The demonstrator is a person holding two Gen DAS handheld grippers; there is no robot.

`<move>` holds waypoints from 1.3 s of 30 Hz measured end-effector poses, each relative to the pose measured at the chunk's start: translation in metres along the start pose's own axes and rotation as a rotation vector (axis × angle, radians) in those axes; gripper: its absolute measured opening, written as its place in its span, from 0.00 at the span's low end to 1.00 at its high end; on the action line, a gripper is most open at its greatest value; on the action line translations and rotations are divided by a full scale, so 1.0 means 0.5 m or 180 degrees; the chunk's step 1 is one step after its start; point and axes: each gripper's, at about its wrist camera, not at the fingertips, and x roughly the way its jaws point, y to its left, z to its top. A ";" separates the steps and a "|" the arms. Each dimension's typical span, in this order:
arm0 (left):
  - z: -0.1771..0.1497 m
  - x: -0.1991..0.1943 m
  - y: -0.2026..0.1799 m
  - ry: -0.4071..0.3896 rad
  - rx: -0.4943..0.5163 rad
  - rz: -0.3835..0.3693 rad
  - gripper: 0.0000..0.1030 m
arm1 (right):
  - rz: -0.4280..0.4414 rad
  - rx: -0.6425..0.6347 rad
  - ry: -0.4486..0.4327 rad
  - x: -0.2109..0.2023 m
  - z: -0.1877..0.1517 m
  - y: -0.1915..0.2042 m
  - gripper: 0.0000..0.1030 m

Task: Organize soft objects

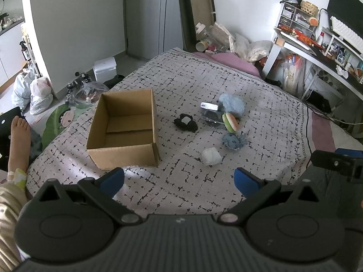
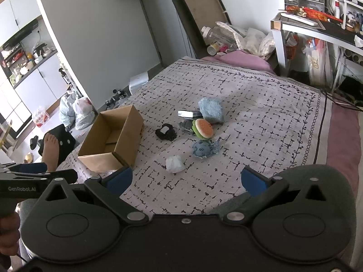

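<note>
Nothing is held yet: the left gripper (image 1: 179, 181) and right gripper (image 2: 187, 179) are both spread wide above the bed (image 1: 181, 79). The white ball (image 2: 174, 163), lying nearest, is best taken first, squeezed lightly at its middle, then carried left to the empty box (image 1: 123, 127); the remaining soft toys are clustered just beyond it.

Place: a lived-in home bedroom
Bed (image 1: 181, 72): patterned quilt, fills the middle
Desk (image 1: 317, 54): cluttered, keyboard (image 1: 344, 31) on it, at 2 o'clock
Kitchen shelves (image 2: 25, 63): crockery, at 10 o'clock
Floor: tied plastic bags (image 1: 34, 93)
</note>
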 end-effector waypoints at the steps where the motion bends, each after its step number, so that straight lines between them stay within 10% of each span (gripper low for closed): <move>1: 0.000 0.000 0.000 0.0000 0.0003 0.0002 0.99 | 0.0001 0.0002 0.0001 0.000 -0.001 0.000 1.00; 39: -0.008 -0.008 -0.001 -0.0080 -0.0098 0.0037 0.99 | 0.0027 -0.0108 -0.0007 -0.016 -0.007 0.007 1.00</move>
